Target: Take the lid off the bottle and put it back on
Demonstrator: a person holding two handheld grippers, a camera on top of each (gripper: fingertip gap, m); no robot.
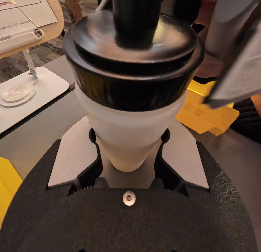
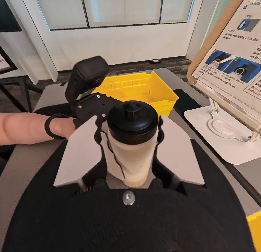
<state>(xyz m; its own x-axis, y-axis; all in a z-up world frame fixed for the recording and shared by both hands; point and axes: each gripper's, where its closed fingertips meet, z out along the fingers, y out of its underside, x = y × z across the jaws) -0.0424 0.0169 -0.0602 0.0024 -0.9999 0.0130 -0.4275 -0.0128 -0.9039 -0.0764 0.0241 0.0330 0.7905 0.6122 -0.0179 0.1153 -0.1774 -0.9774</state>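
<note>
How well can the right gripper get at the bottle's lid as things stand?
Probably yes: the black lid sits between the right gripper's open fingers with nothing between them, while the left gripper clamps the white bottle lower down.

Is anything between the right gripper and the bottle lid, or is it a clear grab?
Nothing visible is in the way. The right gripper already straddles the black lid, one finger on each side. The left gripper grips the white bottle lower down, clear of the lid.
</note>
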